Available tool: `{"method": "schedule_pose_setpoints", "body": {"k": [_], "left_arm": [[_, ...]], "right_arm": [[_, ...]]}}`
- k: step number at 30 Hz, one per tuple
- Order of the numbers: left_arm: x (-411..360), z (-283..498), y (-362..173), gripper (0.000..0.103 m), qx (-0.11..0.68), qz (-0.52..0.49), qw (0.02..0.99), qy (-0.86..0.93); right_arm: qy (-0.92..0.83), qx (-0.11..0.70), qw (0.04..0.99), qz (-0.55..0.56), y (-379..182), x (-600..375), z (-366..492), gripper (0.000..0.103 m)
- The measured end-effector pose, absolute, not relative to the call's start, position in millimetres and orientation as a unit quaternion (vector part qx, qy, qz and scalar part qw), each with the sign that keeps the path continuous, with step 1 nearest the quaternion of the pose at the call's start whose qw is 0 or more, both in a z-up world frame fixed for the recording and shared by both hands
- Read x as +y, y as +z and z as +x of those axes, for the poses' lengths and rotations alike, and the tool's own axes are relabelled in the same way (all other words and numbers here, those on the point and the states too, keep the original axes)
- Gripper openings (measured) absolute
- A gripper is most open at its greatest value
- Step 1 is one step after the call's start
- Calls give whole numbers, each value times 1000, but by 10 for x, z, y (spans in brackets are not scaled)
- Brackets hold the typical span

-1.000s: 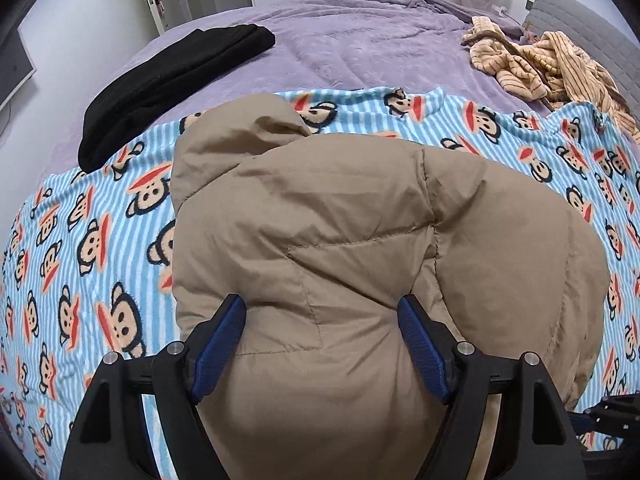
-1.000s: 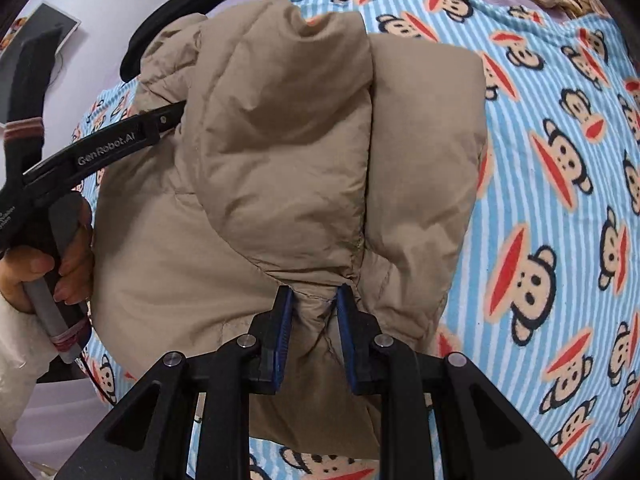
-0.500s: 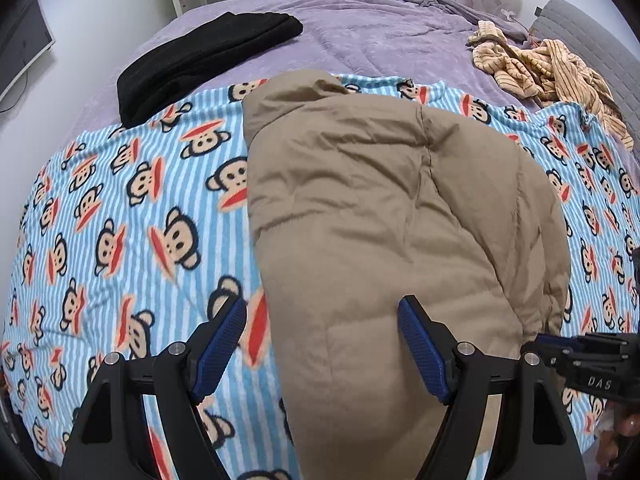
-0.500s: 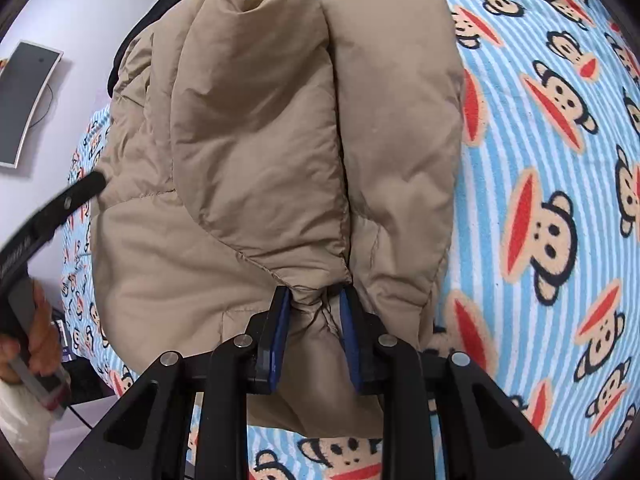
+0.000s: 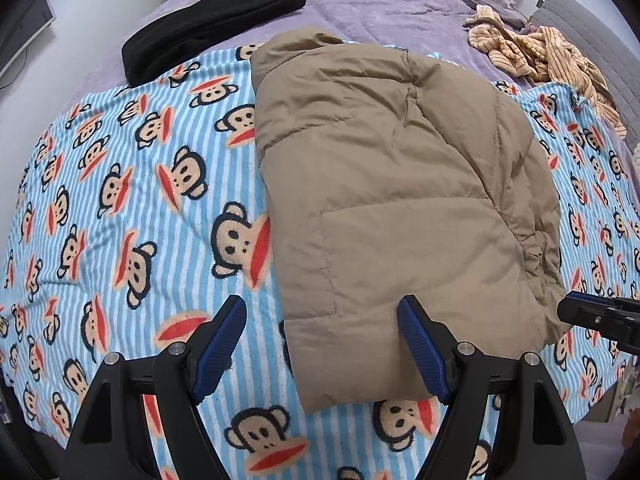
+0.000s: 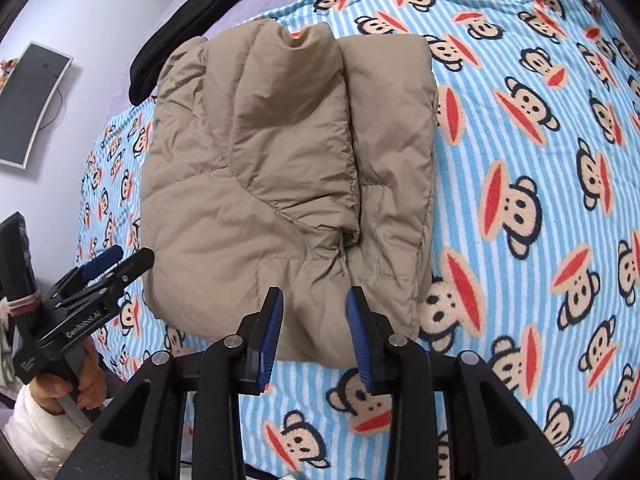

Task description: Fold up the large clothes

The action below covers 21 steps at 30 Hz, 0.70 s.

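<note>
Here, a folded tan jacket (image 6: 280, 176) rests on a monkey-print blanket (image 6: 520, 160), both hand-held grippers, left (image 5: 322, 344) and right (image 6: 316, 336), open and empty, the right's jaws having just parted, apparently releasing the finished fold.

Left gripper (image 5: 322, 344) fingers spread wide, pointing steeply down, right gripper (image 6: 316, 334) fingers just opening, nothing gripped

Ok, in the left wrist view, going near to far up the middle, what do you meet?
Left tool → tan puffer jacket on the monkey-print blanket → purple bedspread → white wall at the far end.
</note>
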State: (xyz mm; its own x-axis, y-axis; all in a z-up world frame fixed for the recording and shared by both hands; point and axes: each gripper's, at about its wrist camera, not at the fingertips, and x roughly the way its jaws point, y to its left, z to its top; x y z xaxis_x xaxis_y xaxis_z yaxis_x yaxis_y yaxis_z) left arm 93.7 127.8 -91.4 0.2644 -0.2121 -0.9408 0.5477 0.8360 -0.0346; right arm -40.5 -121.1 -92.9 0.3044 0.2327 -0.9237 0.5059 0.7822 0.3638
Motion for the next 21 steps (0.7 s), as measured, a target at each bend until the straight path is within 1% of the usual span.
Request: {"method": "schedule_pose_setpoints", "body": {"k": [6,7,9,10,19,20,21], "left_arm": [[1337,881,-767,79,550,140,787,-241],[1348,871,-753,79,550,139,788,-239],[1361,835,-728,79,549,139,790,-235],[1364,805,-715,79,547,142,791,-232],[1416,288,-433,79,540,136,803,-210],[1417,212,-410,82,540,135,805,-207],[1421,134,-389,92,539,133,806,-206]], "right_arm": [[-84,584,743,315,-775,-1045,-505,37],[-81,586,743,313,-759,-999,-530,38],[-74,591,743,307,-774,-947,-485,42],[-71,592,744,302,-765,-928,-489,43],[-55,587,749,301,-653,-942,-793,43],[-55,587,751,297,-618,-947,-839,44],[-55,586,755,290,-570,-954,-894,46]]}}
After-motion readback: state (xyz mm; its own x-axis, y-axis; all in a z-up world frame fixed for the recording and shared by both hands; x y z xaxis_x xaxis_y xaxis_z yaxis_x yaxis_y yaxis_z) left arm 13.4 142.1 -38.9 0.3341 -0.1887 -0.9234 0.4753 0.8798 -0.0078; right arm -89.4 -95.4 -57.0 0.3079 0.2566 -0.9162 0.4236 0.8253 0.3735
